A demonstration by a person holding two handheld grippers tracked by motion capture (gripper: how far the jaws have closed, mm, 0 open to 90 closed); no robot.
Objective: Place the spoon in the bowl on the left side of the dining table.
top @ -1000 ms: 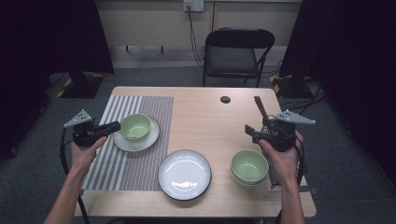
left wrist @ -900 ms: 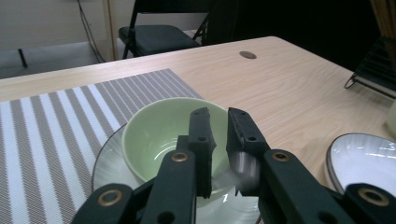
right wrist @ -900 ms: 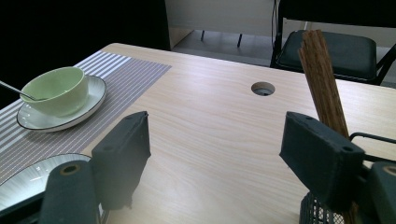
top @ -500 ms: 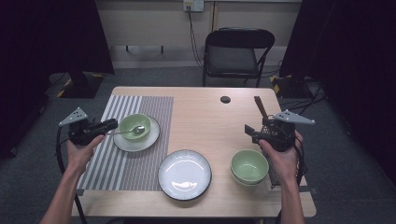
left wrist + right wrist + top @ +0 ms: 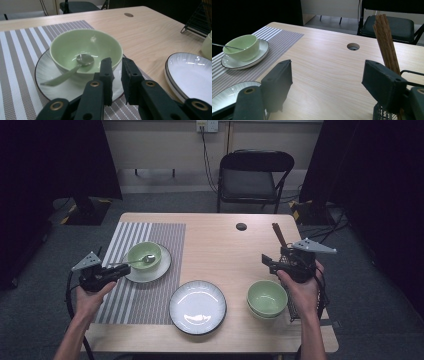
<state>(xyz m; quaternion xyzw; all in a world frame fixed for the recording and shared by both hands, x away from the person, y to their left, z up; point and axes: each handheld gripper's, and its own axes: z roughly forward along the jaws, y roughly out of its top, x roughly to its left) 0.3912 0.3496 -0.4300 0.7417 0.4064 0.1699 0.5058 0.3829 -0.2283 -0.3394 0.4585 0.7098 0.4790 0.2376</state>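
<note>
The left claw (image 5: 116, 82) sits nearly closed and empty just short of the green bowl (image 5: 85, 50), where the spoon (image 5: 72, 70) rests, its handle over the rim above the saucer (image 5: 47, 82). The spoon seems just released, though contact is hard to judge. The right claw (image 5: 327, 82) hangs wide open over the surface (image 5: 332, 65); next, probably, it fetches chopsticks (image 5: 385, 42)

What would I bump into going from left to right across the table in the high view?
Left tongs → green bowl with a spoon on its saucer → big white plate → second green bowl → right tongs.
</note>
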